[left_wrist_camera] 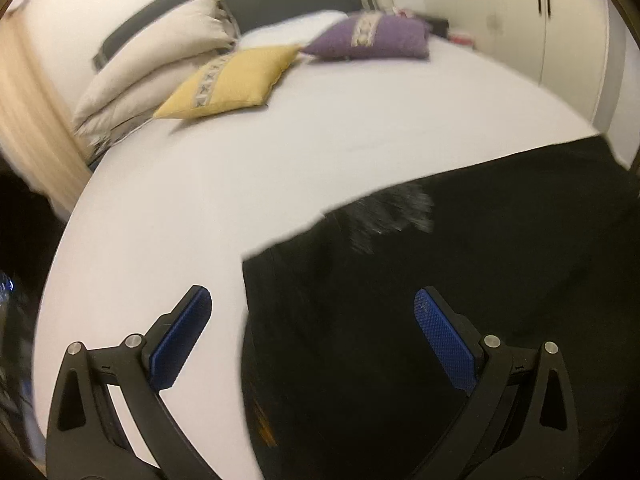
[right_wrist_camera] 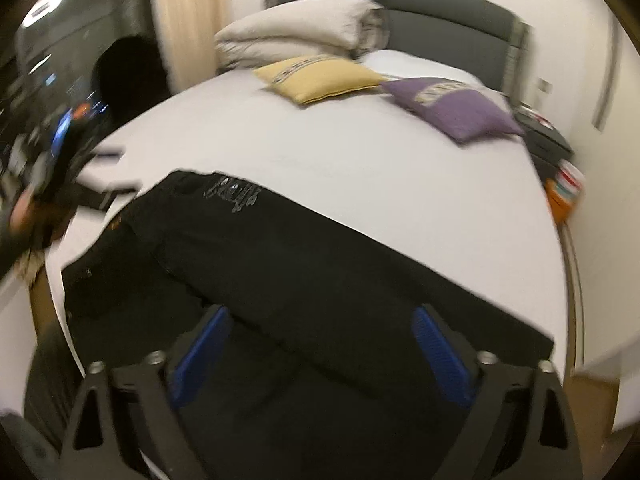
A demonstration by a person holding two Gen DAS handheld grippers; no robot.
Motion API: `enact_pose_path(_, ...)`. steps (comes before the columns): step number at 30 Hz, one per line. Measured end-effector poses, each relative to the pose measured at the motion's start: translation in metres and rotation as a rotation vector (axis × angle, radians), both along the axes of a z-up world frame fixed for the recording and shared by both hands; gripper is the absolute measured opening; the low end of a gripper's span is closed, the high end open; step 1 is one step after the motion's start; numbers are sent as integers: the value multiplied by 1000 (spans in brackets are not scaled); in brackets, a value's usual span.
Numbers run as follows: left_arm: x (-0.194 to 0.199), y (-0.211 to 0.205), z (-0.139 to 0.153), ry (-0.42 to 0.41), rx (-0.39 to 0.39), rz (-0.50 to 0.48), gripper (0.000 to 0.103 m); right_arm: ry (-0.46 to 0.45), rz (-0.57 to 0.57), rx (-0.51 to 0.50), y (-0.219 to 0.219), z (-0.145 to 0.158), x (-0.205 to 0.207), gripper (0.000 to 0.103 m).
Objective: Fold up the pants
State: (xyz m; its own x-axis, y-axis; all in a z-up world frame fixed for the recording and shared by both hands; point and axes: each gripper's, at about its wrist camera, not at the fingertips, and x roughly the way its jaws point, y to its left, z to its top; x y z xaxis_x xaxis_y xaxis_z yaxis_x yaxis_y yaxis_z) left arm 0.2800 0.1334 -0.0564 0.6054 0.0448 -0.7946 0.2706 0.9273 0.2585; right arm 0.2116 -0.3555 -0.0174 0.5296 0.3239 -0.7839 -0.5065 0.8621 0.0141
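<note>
Black pants (left_wrist_camera: 460, 288) lie flat on the white bed (left_wrist_camera: 240, 168), with a pale print near one end. In the right wrist view the pants (right_wrist_camera: 304, 280) stretch from lower left to lower right, print at the upper left. My left gripper (left_wrist_camera: 312, 300) is open and empty, hovering over the pants' left edge, its left finger over bare sheet. My right gripper (right_wrist_camera: 320, 316) is open and empty above the middle of the pants. The left gripper also shows in the right wrist view (right_wrist_camera: 60, 152), blurred, at the far left.
A yellow cushion (left_wrist_camera: 232, 80), a purple cushion (left_wrist_camera: 372, 38) and a folded beige duvet (left_wrist_camera: 160, 68) lie at the head of the bed (right_wrist_camera: 360, 152). A dark nightstand (right_wrist_camera: 548, 140) with items stands at the right. A curtain (right_wrist_camera: 188, 16) hangs at the left.
</note>
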Motion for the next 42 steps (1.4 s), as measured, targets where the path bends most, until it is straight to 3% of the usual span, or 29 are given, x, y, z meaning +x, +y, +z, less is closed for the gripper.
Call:
enact_pose_path(4, 73, 7, -25, 93, 60, -103, 103, 47, 111, -20, 1, -26, 47, 84)
enact_pose_path(9, 137, 7, -60, 235, 39, -217, 103, 114, 183, -18, -6, -57, 101, 84)
enact_pose_path(12, 157, 7, -84, 319, 22, -261, 99, 146, 190, -8, -10, -72, 128, 84)
enact_pose_path(14, 168, 10, -99, 398, -12, -286, 86, 162, 200, 4, -11, -79, 141, 84)
enact_pose_path(15, 171, 9, -105, 420, -25, -291, 85, 167, 205, 7, -11, -81, 146, 84)
enact_pose_path(20, 189, 19, -118, 475, -119, -289, 79, 200, 244, -8, -2, -92, 159, 84)
enact_pose_path(24, 199, 20, -126, 519, -136, -309, 74, 219, 271, -22, 6, -96, 162, 84)
enact_pose_path(25, 203, 18, -127, 528, -137, -314, 65, 222, 276, -25, 8, -96, 163, 83)
enact_pose_path(26, 205, 17, -127, 533, -144, -317, 47, 221, 279, -28, 10, -96, 164, 83)
enact_pose_path(27, 208, 16, -127, 541, -164, -317, 37, 220, 281, -32, 12, -96, 167, 83)
enact_pose_path(29, 210, 13, -129, 538, -163, -315, 23, 215, 288, -34, 14, -97, 170, 83)
enact_pose_path(34, 193, 7, -128, 443, -139, -334, 8, 224, 294, -57, 19, -103, 173, 77)
enact_pose_path(42, 156, 2, -92, 182, -45, -372, 6, 247, 359, -68, 36, -106, 181, 72)
